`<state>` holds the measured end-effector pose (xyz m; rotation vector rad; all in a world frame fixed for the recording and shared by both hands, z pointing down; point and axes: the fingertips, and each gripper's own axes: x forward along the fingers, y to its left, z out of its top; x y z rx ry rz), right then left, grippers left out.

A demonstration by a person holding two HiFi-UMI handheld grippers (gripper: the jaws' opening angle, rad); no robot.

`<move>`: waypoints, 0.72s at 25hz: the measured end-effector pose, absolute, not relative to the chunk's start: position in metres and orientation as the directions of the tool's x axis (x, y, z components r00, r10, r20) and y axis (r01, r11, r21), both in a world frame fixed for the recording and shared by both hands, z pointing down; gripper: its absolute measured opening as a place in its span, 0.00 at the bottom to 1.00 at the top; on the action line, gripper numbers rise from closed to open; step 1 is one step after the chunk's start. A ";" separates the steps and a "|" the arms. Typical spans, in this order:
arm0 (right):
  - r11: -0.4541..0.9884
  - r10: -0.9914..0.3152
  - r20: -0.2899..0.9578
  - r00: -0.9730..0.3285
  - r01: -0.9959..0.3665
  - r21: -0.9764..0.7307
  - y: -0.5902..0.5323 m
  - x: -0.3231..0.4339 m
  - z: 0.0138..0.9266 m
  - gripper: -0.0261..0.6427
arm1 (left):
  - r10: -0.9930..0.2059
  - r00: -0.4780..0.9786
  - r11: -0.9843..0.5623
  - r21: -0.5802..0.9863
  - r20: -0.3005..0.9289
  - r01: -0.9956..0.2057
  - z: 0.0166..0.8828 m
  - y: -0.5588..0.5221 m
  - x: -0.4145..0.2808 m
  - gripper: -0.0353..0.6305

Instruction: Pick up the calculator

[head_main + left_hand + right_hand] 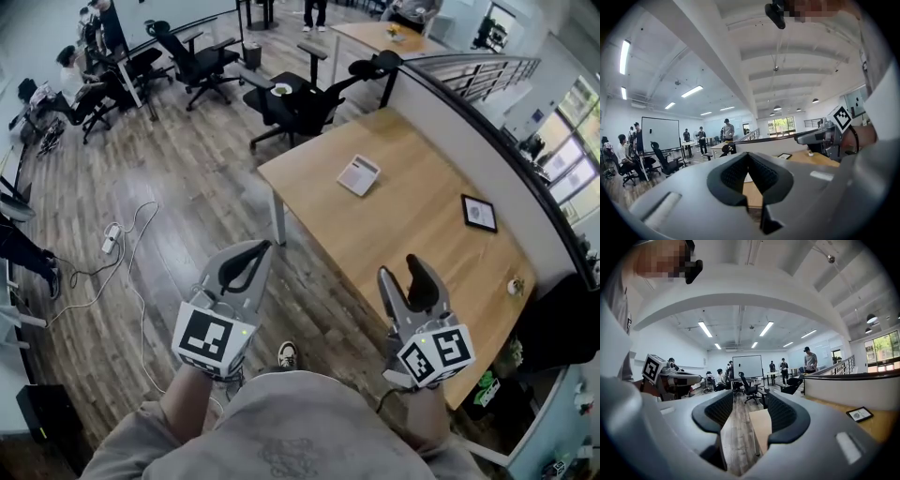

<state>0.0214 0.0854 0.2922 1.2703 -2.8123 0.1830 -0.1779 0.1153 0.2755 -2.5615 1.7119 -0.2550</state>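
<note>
Calculator (pixel 358 174) on table (pixel 403 234), plain in head view; left tool (pixel 258 249) clenched, right tool (pixel 400 270) released.

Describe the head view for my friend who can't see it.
A white calculator lies untouched on a wooden desk. Nearer the camera, a person holds the left gripper shut and the right gripper open, both empty.

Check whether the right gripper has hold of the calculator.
No, the right gripper has its jaws apart and empty; the calculator lies on the table.

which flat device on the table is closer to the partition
The black-framed device, lying beside the partition; the white calculator lies farther out from it.
</note>
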 end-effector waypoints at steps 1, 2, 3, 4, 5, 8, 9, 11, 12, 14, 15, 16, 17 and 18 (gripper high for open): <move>0.651 -0.747 0.097 -0.657 -0.754 -0.089 0.076 0.017 0.293 0.36 | -0.921 0.374 -0.387 -0.133 0.108 -0.913 0.276 0.107 -0.184 0.06; 0.647 -0.750 0.101 -0.653 -0.757 -0.091 0.066 0.013 0.294 0.36 | -0.920 0.377 -0.390 -0.133 0.108 -0.911 0.277 0.098 -0.188 0.06; 0.644 -0.752 0.105 -0.650 -0.760 -0.093 0.058 0.009 0.295 0.36 | -0.918 0.383 -0.395 -0.135 0.106 -0.909 0.277 0.091 -0.192 0.06; 0.641 -0.753 0.111 -0.648 -0.762 -0.095 0.050 0.006 0.296 0.36 | -0.915 0.389 -0.401 -0.137 0.105 -0.906 0.277 0.084 -0.194 0.06; 0.639 -0.754 0.117 -0.647 -0.763 -0.099 0.042 0.003 0.297 0.36 | -0.912 0.395 -0.407 -0.137 0.107 -0.903 0.278 0.077 -0.196 0.06; 0.629 -0.758 0.135 -0.638 -0.770 -0.109 0.025 -0.001 0.304 0.36 | -0.905 0.409 -0.423 -0.135 0.116 -0.896 0.282 0.062 -0.198 0.06; 0.623 -0.761 0.143 -0.633 -0.774 -0.112 0.019 -0.001 0.309 0.36 | -0.903 0.412 -0.426 -0.134 0.119 -0.895 0.285 0.056 -0.198 0.06; 0.612 -0.766 0.161 -0.623 -0.782 -0.118 0.008 0.001 0.319 0.36 | -0.900 0.417 -0.432 -0.128 0.128 -0.893 0.291 0.043 -0.199 0.06; 0.606 -0.768 0.171 -0.618 -0.786 -0.121 0.001 0.002 0.323 0.36 | -0.897 0.421 -0.437 -0.126 0.134 -0.891 0.293 0.036 -0.199 0.06; 0.597 -0.770 0.187 -0.610 -0.792 -0.128 -0.017 0.005 0.331 0.36 | -0.892 0.429 -0.446 -0.128 0.144 -0.886 0.296 0.017 -0.199 0.06; 0.593 -0.770 0.194 -0.608 -0.794 -0.134 -0.027 0.006 0.336 0.36 | -0.890 0.431 -0.449 -0.131 0.149 -0.884 0.298 0.006 -0.199 0.06; 0.588 -0.771 0.199 -0.605 -0.796 -0.143 -0.037 0.006 0.341 0.36 | -0.889 0.432 -0.452 -0.135 0.154 -0.882 0.301 -0.006 -0.198 0.06; 0.582 -0.772 0.205 -0.602 -0.799 -0.153 -0.049 0.008 0.346 0.36 | -0.887 0.433 -0.455 -0.136 0.161 -0.880 0.304 -0.018 -0.198 0.06; 0.577 -0.772 0.211 -0.599 -0.800 -0.162 -0.061 0.009 0.351 0.36 | -0.884 0.436 -0.459 -0.137 0.168 -0.878 0.306 -0.031 -0.196 0.06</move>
